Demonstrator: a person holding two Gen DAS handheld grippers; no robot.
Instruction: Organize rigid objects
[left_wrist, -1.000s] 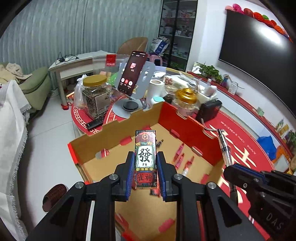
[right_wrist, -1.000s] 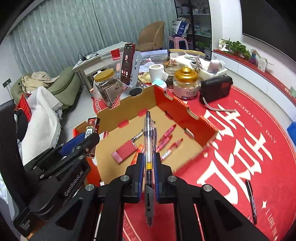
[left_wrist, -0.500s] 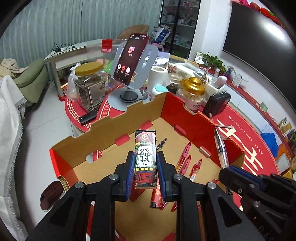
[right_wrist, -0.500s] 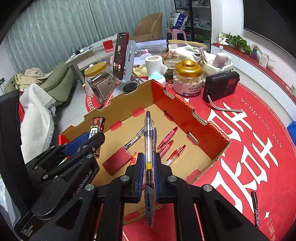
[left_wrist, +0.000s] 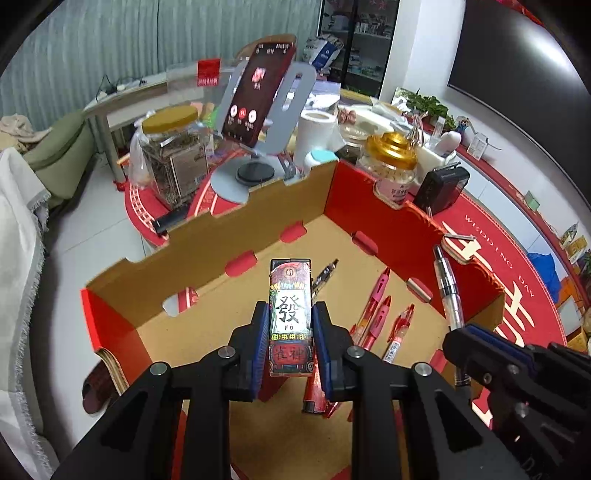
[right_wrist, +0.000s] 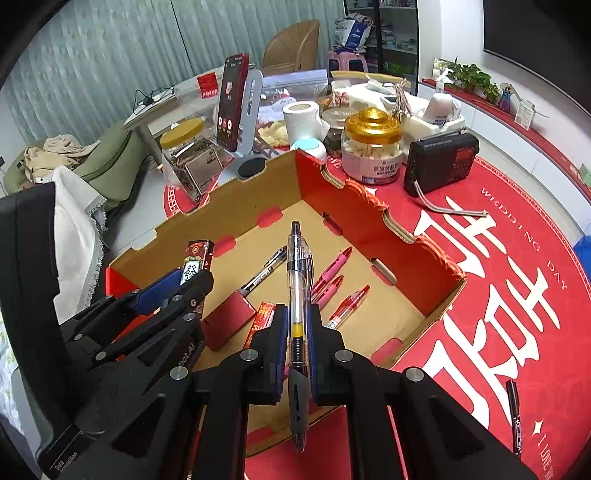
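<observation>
My left gripper (left_wrist: 290, 332) is shut on a small printed box (left_wrist: 290, 306) with a Chinese character, held above the floor of an open cardboard box (left_wrist: 229, 225). My right gripper (right_wrist: 297, 325) is shut on a clear ballpoint pen (right_wrist: 298, 266), held upright over the cardboard box's (right_wrist: 369, 206) near edge. Inside the cardboard box lie several red pens (right_wrist: 332, 275), a black pen (right_wrist: 264, 271), a red case (right_wrist: 229, 323) and a red packet (right_wrist: 260, 319). The left gripper with its printed box (right_wrist: 194, 264) shows in the right wrist view at the left.
Behind the cardboard box stand a phone on a grey stand (left_wrist: 258, 107), a gold-lidded jar (left_wrist: 173, 155), a paper roll (left_wrist: 314, 133), a gold-capped jar (right_wrist: 371, 147) and a black radio (right_wrist: 439, 162). A black marker (right_wrist: 515, 417) lies on the red tablecloth (right_wrist: 498, 295) at right.
Both grippers have moved forward and lower over the cardboard box, which now looks closer. Each still holds its object.
</observation>
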